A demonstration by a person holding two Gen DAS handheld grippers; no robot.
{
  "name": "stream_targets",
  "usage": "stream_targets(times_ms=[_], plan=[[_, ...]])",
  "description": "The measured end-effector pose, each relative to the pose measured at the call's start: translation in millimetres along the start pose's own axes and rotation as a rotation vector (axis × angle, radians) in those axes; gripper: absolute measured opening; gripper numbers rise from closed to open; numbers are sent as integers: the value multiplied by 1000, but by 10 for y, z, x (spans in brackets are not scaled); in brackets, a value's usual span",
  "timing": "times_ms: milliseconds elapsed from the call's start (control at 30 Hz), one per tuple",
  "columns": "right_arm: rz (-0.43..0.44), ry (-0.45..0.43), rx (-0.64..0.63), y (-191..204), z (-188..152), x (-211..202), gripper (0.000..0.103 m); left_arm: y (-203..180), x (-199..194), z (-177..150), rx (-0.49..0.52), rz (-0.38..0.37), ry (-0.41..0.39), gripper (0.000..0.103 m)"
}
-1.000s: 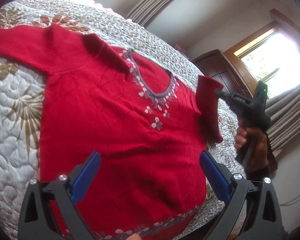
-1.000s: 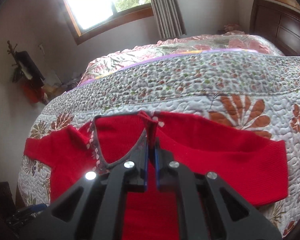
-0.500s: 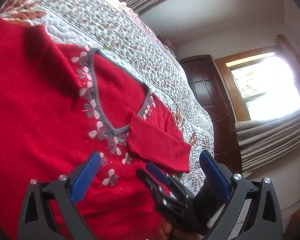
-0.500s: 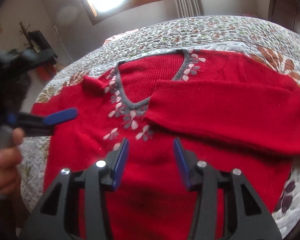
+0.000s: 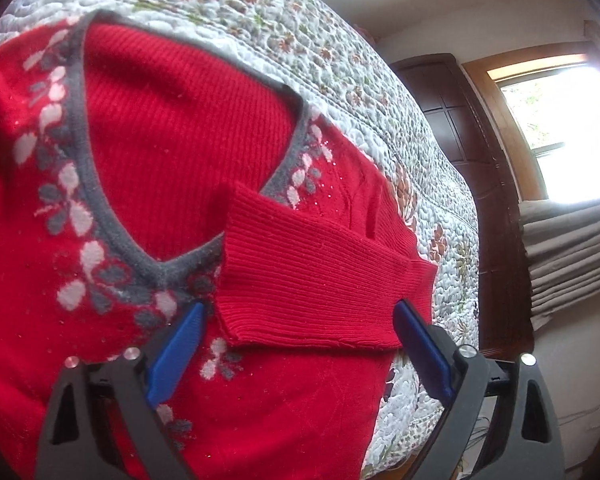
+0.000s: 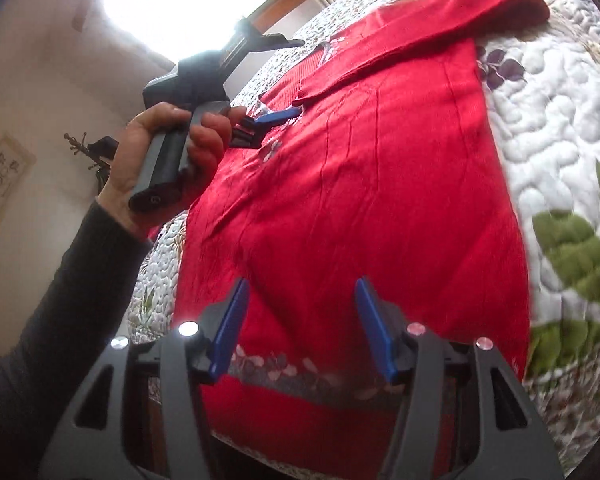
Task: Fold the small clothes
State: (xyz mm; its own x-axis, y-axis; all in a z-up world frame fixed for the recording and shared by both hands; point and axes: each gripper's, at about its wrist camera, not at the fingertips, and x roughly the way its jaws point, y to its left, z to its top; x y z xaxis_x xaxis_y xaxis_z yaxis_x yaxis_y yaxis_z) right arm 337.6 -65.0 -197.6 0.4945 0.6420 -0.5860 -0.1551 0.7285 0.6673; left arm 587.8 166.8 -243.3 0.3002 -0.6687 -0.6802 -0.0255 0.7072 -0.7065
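Between the wide-spread blue pads of the left gripper [image 5: 298, 354] lies the ribbed cuff of a red sleeve [image 5: 312, 276], folded across the chest of a red knitted sweater [image 5: 148, 148]; the jaws stand well apart and grip nothing, the cuff's lower edge just ahead of them. Beyond the cuff runs the grey V-neck trim [image 5: 112, 236] with pale flower motifs, and past that the quilted floral bedspread [image 5: 300, 40] on which the garment lies flat. Under the right gripper [image 6: 300, 328], whose jaws are likewise parted and empty, sits the sweater's lower body, its patterned hem band [image 6: 300, 376] just below the fingertips. Ahead and to its left, a hand [image 6: 160, 160] in a dark sleeve [image 6: 60, 300] holds the other tool over the neckline. Farther ahead to the right, the folded sleeve crosses the chest.
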Motion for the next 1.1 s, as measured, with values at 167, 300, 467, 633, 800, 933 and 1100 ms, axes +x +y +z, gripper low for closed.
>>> stream_targets(times_ms=[167, 300, 467, 633, 800, 933, 1100], plan=[[31, 10, 45, -22, -276, -112, 59, 146, -104, 42, -48, 40, -8, 28], [41, 27, 77, -70, -375, -117, 59, 193, -147, 27, -40, 67, -7, 14], [41, 23, 99, -113, -441, -177, 59, 238, -157, 34, -37, 90, -20, 3], [47, 14, 119, -200, -494, -247, 59, 229, -172, 27, -7, 101, -41, 2], [50, 12, 116, -211, -492, -292, 59, 106, -352, 33, 42, 98, -100, 2], [47, 14, 119, -228, -492, -300, 59, 36, -701, 85, 80, 99, -129, 2], [58, 20, 118, -183, -491, -270, 59, 215, -1336, 233, 82, 149, -200, 2]])
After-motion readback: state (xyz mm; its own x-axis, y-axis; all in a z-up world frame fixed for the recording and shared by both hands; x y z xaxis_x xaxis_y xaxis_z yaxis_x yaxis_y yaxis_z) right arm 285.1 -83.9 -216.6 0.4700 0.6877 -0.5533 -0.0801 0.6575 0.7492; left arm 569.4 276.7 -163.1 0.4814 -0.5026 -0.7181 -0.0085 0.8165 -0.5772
